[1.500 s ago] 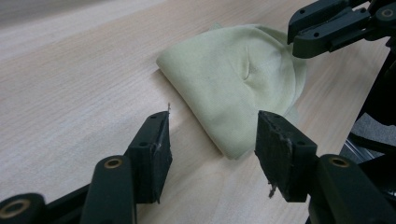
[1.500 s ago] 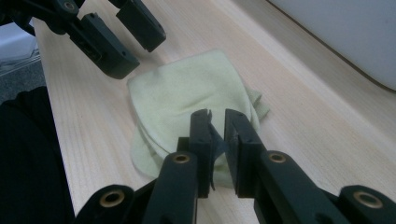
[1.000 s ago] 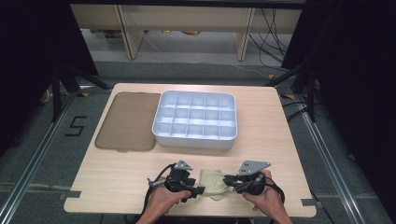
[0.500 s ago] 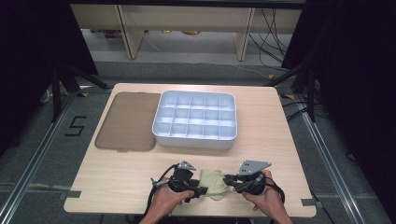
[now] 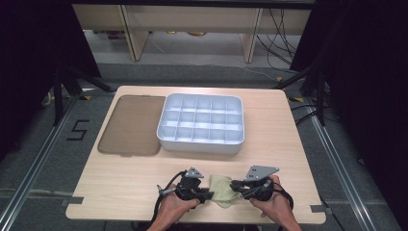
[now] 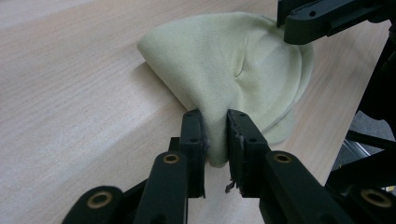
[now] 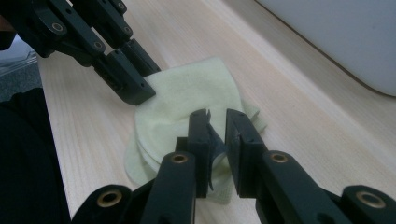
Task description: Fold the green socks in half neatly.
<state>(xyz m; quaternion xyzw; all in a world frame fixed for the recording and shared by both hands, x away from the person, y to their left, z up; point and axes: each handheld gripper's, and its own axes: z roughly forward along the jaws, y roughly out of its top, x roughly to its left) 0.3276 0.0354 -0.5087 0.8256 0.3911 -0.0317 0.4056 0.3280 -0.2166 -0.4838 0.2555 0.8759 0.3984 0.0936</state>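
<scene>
**Both grippers pinching the folded cloth at the near edge**

From the high view, you have both hands at the near edge of the worktop (image 5: 120,187), a little right of its middle. Your left gripper (image 5: 206,195) and right gripper (image 5: 235,186) face each other, with the pale yellow-green cloth (image 5: 220,188) lying between them on the wood. Beyond them, toward the far edge, stands the white compartment tray (image 5: 202,144), and a flat brown lid (image 5: 131,124) lies just beside it, toward the far left corner. Both are well apart from the cloth.

In the left gripper view, your fingers (image 6: 192,135) are nearly closed, with only a narrow gap, and a fold of the cloth (image 6: 224,65) is pinched upright in that gap. The rest of the cloth spreads out beyond the tips in a rounded, layered shape, flat on the worktop. The other gripper's fingers (image 6: 322,18) come in at the top right, at the cloth's far rim; whether they grip it there you cannot tell from this view.

In the right gripper view, your fingers (image 7: 198,135) are likewise drawn close together, and the cloth's (image 7: 187,102) near edge sits in the slim gap between them, so they have hold of it. The cloth lies in several stacked layers. The left gripper's fingers (image 7: 126,79) reach down onto its opposite edge. The white tray wall (image 7: 345,37) shows at the upper right.
</scene>
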